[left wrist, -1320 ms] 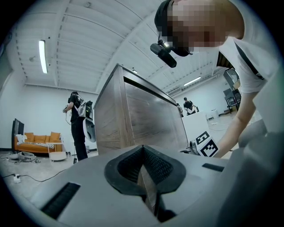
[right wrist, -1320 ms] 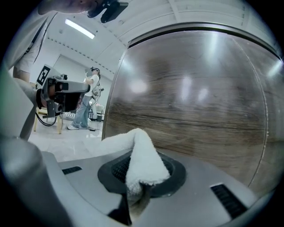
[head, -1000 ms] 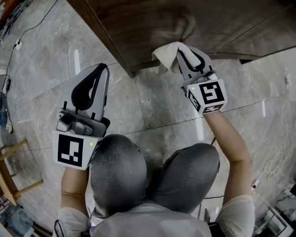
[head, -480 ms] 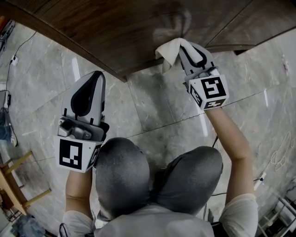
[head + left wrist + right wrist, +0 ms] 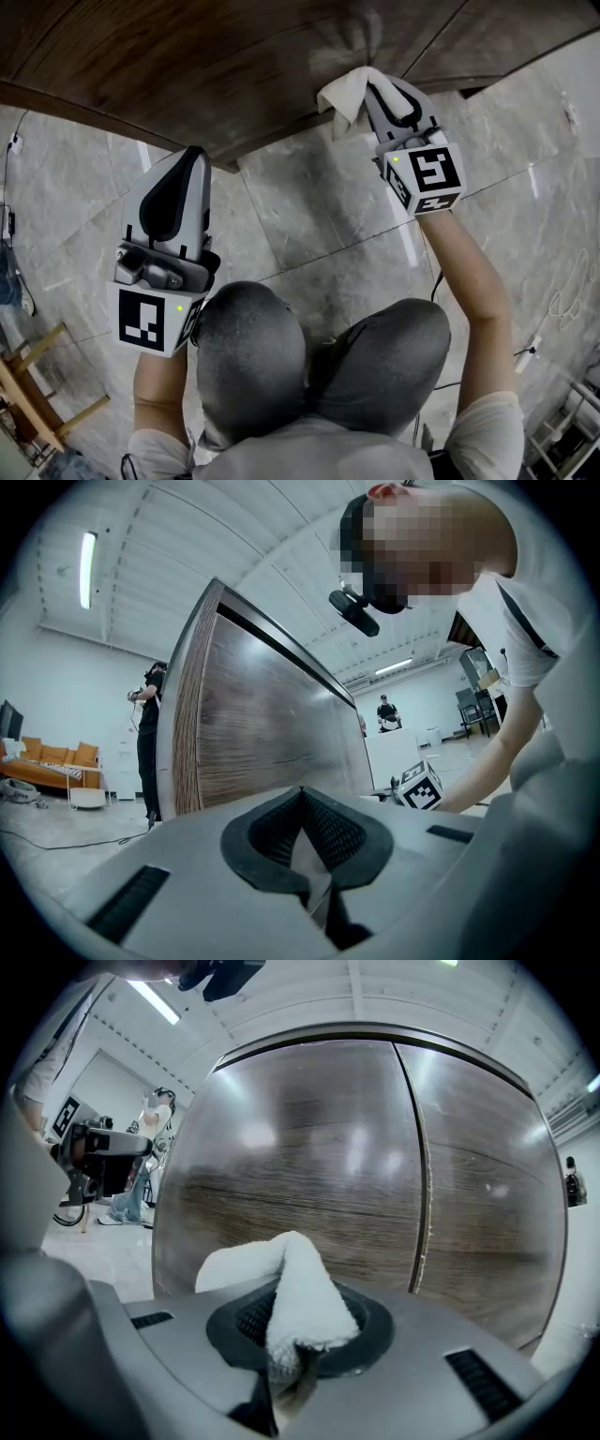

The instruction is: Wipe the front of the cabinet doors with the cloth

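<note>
A dark wood cabinet (image 5: 234,66) fills the top of the head view; its two doors (image 5: 309,1166) meet at a vertical seam (image 5: 422,1204) in the right gripper view. My right gripper (image 5: 380,84) is shut on a white cloth (image 5: 345,92) whose free end lies against the left door, just left of the seam. The cloth (image 5: 295,1302) sticks out from between the jaws toward the wood. My left gripper (image 5: 192,155) is shut with nothing in it, held low by the cabinet's left corner (image 5: 202,705), apart from the wood.
Grey marble floor tiles (image 5: 319,234) lie below the cabinet. My knees (image 5: 309,366) are under the grippers. A wooden stool (image 5: 37,394) stands at the lower left, cables (image 5: 562,300) trail at the right. People (image 5: 148,733) and an orange sofa (image 5: 47,761) are far behind.
The cabinet has slid down and left in the head view as I leaned closer. My right gripper with the cloth has moved up the door. The left gripper stays low.
</note>
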`<state>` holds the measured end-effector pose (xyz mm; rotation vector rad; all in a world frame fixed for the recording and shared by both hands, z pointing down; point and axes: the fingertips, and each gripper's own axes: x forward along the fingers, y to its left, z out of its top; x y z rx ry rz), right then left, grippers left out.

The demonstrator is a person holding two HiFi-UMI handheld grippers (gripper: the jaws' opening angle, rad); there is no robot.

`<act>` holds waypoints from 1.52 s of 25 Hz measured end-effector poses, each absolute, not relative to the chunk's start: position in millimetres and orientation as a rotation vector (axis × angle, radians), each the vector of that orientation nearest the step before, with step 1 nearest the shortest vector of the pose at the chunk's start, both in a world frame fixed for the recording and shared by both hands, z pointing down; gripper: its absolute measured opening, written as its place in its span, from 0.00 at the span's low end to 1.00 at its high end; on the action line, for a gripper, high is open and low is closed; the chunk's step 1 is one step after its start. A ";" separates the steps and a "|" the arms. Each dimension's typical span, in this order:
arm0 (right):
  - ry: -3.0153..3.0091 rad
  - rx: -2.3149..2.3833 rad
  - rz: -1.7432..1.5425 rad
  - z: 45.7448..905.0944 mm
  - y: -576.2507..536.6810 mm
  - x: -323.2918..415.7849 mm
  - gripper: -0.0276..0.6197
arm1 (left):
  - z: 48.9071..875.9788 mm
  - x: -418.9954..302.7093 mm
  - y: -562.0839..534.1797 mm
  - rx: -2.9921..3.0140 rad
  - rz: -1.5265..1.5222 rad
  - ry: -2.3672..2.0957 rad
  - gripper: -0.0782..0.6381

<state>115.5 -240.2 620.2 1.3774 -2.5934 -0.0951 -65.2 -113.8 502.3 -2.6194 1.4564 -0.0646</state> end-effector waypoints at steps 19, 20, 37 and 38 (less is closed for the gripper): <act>-2.477 1.640 -0.119 616.6 -271.5 191.8 0.15 | 520.1 -56.5 -134.2 -2.680 -0.082 1.399 0.13; -2.470 1.655 -0.112 617.6 -272.7 194.9 0.15 | 522.2 -56.9 -135.3 -2.689 -0.085 1.398 0.13; -2.397 1.825 0.103 615.2 -259.0 212.1 0.15 | 507.2 -30.2 -148.9 -2.810 -0.126 1.264 0.13; -2.397 1.830 0.114 609.1 -257.8 210.4 0.15 | 502.6 -26.4 -150.2 -2.823 -0.139 1.273 0.13</act>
